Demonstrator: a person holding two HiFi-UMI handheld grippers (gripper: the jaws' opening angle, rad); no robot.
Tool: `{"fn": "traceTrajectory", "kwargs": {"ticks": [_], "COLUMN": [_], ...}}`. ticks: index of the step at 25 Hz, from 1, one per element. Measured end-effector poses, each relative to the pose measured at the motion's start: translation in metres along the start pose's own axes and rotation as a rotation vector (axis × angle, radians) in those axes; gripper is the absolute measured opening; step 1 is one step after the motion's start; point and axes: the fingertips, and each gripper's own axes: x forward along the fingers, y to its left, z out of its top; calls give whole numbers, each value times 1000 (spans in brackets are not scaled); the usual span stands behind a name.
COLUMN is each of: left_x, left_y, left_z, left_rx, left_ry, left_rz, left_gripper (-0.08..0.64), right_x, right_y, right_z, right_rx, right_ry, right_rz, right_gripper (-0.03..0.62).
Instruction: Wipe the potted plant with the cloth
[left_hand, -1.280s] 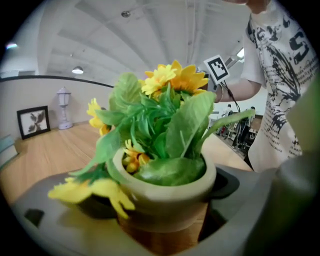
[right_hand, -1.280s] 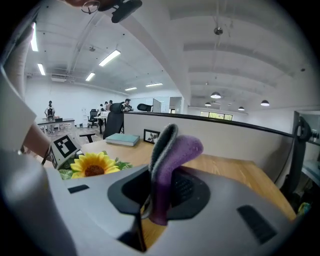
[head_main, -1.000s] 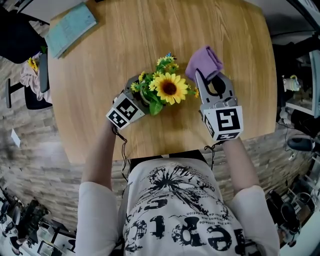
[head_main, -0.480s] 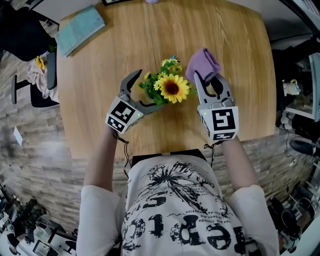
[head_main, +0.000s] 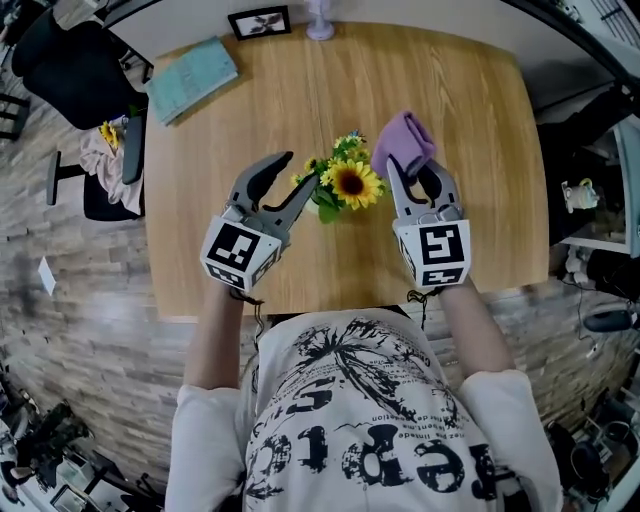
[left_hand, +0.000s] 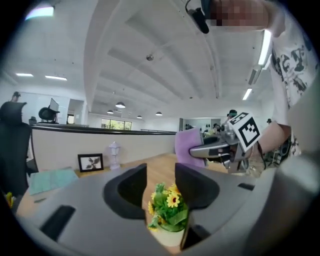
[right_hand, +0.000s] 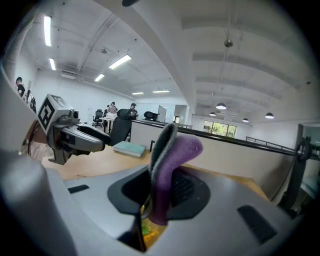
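A potted plant (head_main: 345, 182) with yellow sunflowers and green leaves stands on the round wooden table (head_main: 480, 120). My left gripper (head_main: 303, 170) hangs above and to its left, apart from it. Its jaws have just been closing and stand part open with nothing between them. In the left gripper view the plant (left_hand: 169, 209) shows beyond the gap of that gripper (left_hand: 161, 175). My right gripper (head_main: 415, 168) is at the plant's right, shut on a folded purple cloth (head_main: 403, 142). The cloth (right_hand: 172, 155) sticks up from those jaws (right_hand: 162, 195).
A teal folded cloth or book (head_main: 195, 75) lies at the table's far left. A small picture frame (head_main: 258, 22) and a pale ornament (head_main: 320, 20) stand at the far edge. A black chair (head_main: 70, 70) is off the table's left side.
My left gripper was low around the pot, then opened wide and lifted away, and its jaws now stand narrower. The right gripper with the cloth has risen a little.
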Motion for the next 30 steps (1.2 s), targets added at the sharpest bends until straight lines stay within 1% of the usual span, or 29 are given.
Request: {"fn": "traceTrajectory", "kwargs": {"ticks": [4, 5, 8, 11, 13, 16, 23, 30], "left_x": [-21, -26, -39, -50, -56, -63, -69, -67], "left_y": [14, 16, 15, 10, 8, 4, -6, -11], "left_z": [13, 16, 29, 44, 55, 65, 67, 67], "left_rx": [-35, -43, -42, 13, 51, 75, 76, 85], "left_ry": [-9, -15, -33, -57, -89, -119, -118, -110], "left_rz": [118, 136, 162, 191, 214, 239, 235, 227], "left_gripper": [25, 5, 5, 5, 5, 3, 3, 4], "right_x": [-7, -9, -16, -22, -26, -34, -47, -55], "right_y": [10, 12, 17, 23, 28, 32, 35, 31], "right_z": [13, 14, 19, 25, 29, 34, 36, 27], "right_rx": [7, 4, 4, 7, -14, -32, -4, 7], "right_ry": [-25, -32, -49, -69, -91, -120, -143, -121], "right_rz": [16, 21, 41, 75, 105, 128, 145, 133], "right_gripper": [75, 75, 75, 74, 72, 71, 63, 57]}}
